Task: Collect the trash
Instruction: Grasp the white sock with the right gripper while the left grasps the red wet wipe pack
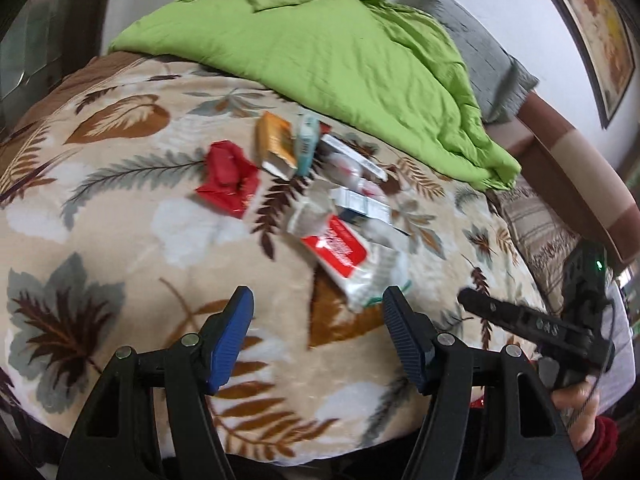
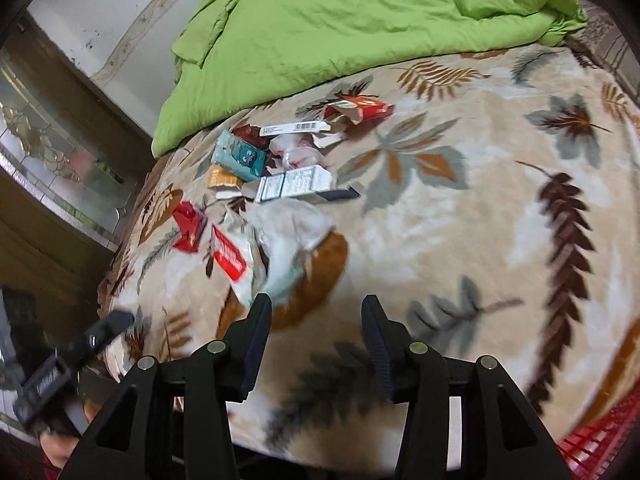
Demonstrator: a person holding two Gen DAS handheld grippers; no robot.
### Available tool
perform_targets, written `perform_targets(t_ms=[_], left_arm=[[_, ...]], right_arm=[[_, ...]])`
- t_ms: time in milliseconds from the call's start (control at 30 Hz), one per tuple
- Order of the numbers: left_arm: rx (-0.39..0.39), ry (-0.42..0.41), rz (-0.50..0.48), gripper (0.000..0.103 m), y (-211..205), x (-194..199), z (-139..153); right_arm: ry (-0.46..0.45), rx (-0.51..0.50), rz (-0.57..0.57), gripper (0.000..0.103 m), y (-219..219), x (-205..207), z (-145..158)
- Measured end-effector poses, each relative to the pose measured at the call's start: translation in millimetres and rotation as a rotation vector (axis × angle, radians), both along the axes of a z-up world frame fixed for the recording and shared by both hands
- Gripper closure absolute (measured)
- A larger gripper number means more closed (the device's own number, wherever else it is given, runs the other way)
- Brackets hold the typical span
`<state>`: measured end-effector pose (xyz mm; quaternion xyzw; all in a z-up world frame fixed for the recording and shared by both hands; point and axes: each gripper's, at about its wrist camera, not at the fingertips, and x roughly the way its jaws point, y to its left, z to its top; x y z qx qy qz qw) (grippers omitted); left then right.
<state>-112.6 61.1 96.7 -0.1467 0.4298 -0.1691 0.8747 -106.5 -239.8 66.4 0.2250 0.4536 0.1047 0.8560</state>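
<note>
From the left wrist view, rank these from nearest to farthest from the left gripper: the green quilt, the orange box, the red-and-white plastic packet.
Measured from the left gripper:
1. Red-and-white plastic packet, just ahead of the fingertips, slightly right.
2. Orange box, farther up the blanket, at the pile's far end.
3. Green quilt, heaped at the far side of the bed.

We hold two black grippers. Our left gripper (image 1: pixel 318 320) has bright blue ribbed pads (image 1: pixel 234 336) and round silver screws on its black arms. Our right gripper (image 2: pixel 316 324) has dark blue ribbed pads (image 2: pixel 256 340), a small green light and a thin cable. We wear a red sleeve (image 1: pixel 600 440).
</note>
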Motion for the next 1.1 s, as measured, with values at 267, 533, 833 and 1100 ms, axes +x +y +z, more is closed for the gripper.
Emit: perform_targets(t_ms=[267,533,833,1100], left_arm=[[-0.003,0.011,0.014,0.037,14.8,3.5,-8.5],[0.001,0.027,-0.005,0.036,6.2,15.8,-12.9],[-0.035,0.132,0.018,0.028,-40.0,58.5,-37.6],[-0.115,0.311,0.220,0.028,-64.6,105.8,-67.5]], right_arm=[[0.081,0.116,-0.048,0.051,19.3,71.8,-32.2],[0.055,0.165,-0.067,0.094,10.5,68.6,-37.6],[-0.141,0.001,-0.080,0.094,-23.2,-10.2,0.2],[-0.274,-0.056,-0.067,0.094,-22.6,-56.5,0.0]])
